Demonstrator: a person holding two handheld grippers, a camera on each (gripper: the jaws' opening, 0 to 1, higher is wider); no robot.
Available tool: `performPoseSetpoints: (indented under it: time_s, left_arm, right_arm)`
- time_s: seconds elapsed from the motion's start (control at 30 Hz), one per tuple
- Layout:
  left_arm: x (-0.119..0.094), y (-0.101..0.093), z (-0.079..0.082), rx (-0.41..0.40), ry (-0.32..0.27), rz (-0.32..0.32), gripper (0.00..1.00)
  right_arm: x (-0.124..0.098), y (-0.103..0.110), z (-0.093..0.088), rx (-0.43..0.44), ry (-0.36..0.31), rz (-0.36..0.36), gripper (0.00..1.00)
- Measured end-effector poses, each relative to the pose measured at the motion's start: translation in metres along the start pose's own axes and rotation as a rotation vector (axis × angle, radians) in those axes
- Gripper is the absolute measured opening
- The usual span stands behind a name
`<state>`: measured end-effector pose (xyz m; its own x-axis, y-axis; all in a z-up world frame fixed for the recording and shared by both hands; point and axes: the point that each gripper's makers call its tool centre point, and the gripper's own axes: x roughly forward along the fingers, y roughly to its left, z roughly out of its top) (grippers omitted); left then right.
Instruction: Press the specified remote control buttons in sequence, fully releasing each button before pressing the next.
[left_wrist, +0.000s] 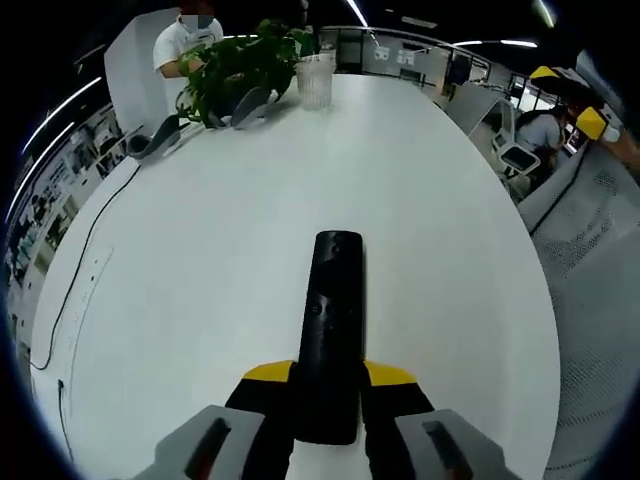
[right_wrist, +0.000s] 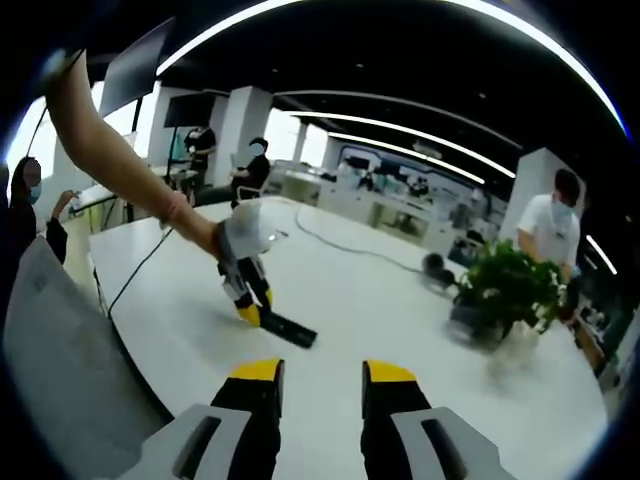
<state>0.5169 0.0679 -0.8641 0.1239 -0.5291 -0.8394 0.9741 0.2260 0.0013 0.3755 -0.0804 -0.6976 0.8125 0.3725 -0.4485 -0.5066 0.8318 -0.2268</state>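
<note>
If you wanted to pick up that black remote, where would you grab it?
By its near end, as the left gripper does: the remote is long and narrow, lying flat on the white table, so fingers straddle its slim sides from behind, probably leaving the buttons uncovered.

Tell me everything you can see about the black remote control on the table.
The remote control is a long, slim black bar, plastic by its look, with small buttons faintly visible on its top face. It lies flat on the white table, its near end clamped between the yellow-tipped jaws of the left gripper. In the right gripper view it juts from that gripper across the tabletop. The right gripper is apart from it, open.
</note>
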Motion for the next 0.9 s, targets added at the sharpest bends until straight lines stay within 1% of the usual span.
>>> performPoseSetpoints:
  time_s: [0.9]
  left_arm:
    - [-0.004, -0.027, -0.006, 0.036, -0.001, -0.025, 0.25]
  right_arm:
    - [0.000, 0.001, 0.001, -0.007, -0.003, 0.001, 0.27]
